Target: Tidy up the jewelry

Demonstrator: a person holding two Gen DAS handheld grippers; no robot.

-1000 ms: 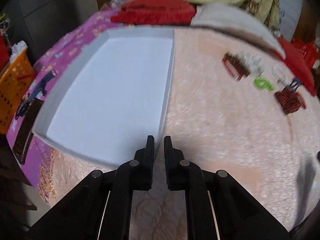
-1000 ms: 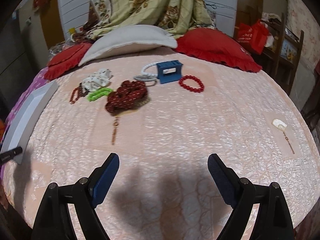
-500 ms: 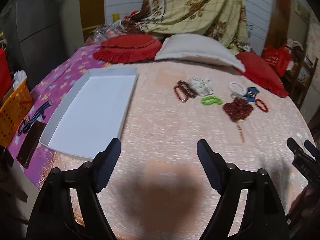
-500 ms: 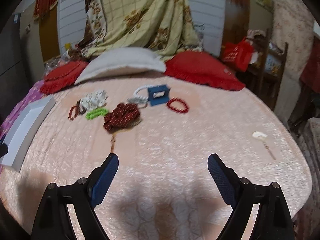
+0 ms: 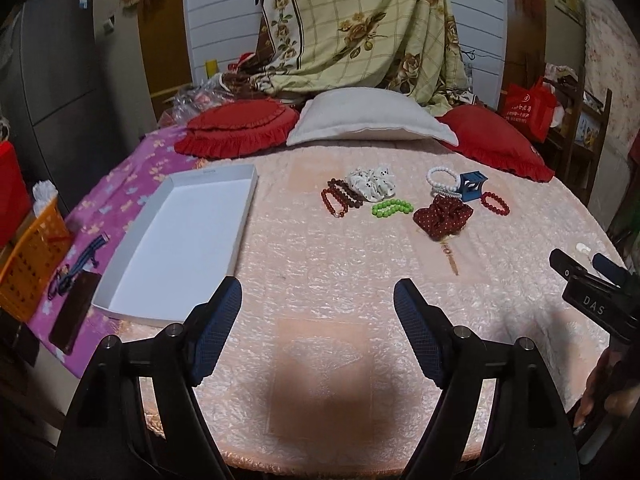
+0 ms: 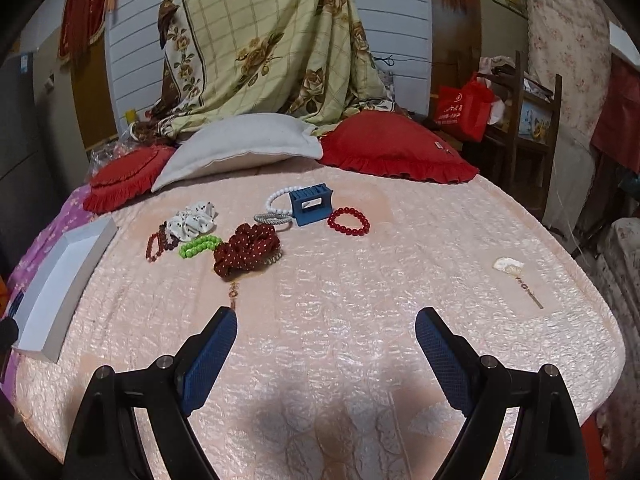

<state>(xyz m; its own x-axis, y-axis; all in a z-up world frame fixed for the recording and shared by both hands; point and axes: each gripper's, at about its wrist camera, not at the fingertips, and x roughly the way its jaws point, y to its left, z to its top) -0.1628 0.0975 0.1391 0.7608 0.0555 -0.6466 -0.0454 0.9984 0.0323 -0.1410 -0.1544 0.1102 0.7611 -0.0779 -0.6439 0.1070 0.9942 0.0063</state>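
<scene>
The left wrist view looks forward over a bed covered in a pale pink textured bedspread (image 5: 320,280). The left claw (image 5: 318,304) hangs low over the near part of the bed with its blue-padded fingers spread wide apart, holding nothing. To the left, a shallow white rectangular cardboard tray (image 5: 120,304) lies empty at the bed's edge, probably set there to receive the jewelry. Well beyond the claw, the pieces are scattered loosely: a dark red beaded bracelet (image 5: 338,200), touching it a white spotted fabric scrunchie (image 5: 370,182), a bright green beaded bracelet (image 5: 392,208), a dark red dotted fabric scrunchie (image 5: 442,216), a white pearl bracelet (image 5: 440,178) beside a small blue plastic block (image 5: 472,186), and a glossy red beaded bracelet (image 5: 495,203). At the far right edge the right claw (image 5: 584,264) shows from the side. The right wrist view faces the same bed from further right. Its blue-padded fingers are likewise wide apart and empty, hovering above bare bedspread. The same cluster lies ahead and to the left, with the white tray at the far left. Alone on the right rests a small white shell-shaped pendant with a thin tassel (image 6: 509,266). Nothing appears sorted yet; both claws seem poised to begin reaching.
</scene>
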